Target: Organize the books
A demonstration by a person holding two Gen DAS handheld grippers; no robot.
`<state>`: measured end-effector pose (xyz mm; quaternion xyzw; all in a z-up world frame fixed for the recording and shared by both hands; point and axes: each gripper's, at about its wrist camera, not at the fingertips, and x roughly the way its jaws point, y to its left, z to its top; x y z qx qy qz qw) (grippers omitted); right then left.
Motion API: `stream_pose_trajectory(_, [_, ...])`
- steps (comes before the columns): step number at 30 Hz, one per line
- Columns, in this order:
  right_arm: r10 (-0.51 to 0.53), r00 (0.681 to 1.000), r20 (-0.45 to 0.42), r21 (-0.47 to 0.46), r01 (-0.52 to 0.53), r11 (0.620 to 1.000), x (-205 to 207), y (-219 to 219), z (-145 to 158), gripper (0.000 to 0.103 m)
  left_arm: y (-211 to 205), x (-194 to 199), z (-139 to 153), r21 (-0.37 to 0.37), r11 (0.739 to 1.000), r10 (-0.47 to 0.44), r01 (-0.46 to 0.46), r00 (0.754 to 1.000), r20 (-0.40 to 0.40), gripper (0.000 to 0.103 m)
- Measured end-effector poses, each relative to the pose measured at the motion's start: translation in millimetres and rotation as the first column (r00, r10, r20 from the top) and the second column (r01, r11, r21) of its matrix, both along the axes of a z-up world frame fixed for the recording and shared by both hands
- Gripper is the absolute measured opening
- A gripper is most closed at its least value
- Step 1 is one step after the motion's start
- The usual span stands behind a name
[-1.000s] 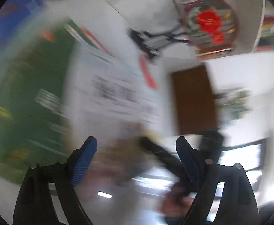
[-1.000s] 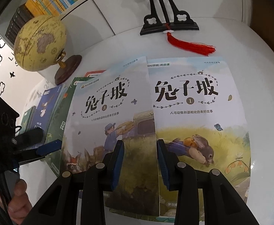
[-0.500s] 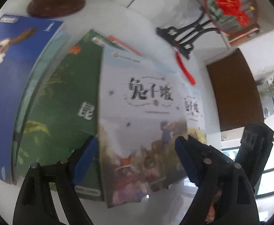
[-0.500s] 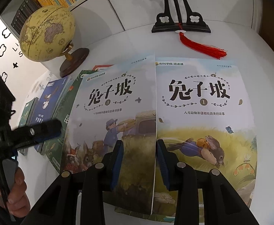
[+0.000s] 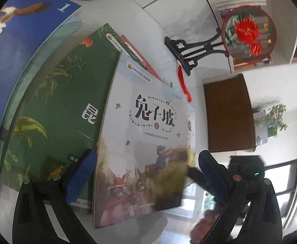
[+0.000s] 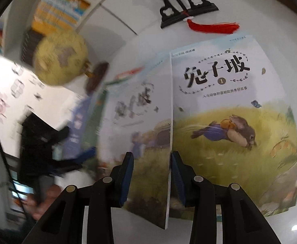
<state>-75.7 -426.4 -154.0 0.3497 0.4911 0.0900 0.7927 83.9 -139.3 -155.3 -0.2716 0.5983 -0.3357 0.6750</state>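
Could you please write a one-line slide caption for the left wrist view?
Open left gripper straddles rabbit book 3, which overlaps a green book on the white table.

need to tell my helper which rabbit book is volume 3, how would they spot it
Start at the black carved stand with the red tassel at the back of the white table. Just in front of it are two pale rabbit-story books. Volume 3 is the tilted one overlapping the green book; its cover has a circled 3 and rabbits, while volume 1 lies flat and shows one running rabbit.

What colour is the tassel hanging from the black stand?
Red tassel, clearest in the right wrist view.
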Motion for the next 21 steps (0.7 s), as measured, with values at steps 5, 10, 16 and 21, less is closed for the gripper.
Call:
stream_pose_trajectory(5, [0.065,0.996,0.052,0.044,-0.068,0.997,6,9,16,0.038,-8,-3,-3,-0.034,0.999,-0.025,0.025,1.0,-0.015,0.1])
stream_pose_trajectory(10, [0.141,0.99,-0.026,0.019,-0.141,0.99,21,45,-9,0.037,-17,-7,-1,-0.013,0.999,-0.043,0.043,0.999,0.008,0.1])
stream_pose_trajectory(16, [0.047,0.999,-0.024,-0.16,-0.051,0.986,25,41,4,0.031,-11,-5,-6,-0.066,0.997,-0.036,0.033,0.999,-0.04,0.1])
stream_pose_trajectory(21, [0.143,0.99,0.007,-0.251,-0.137,0.958,37,61,13,0.03,-12,-4,-4,-0.053,0.998,-0.036,0.034,0.999,-0.028,0.101])
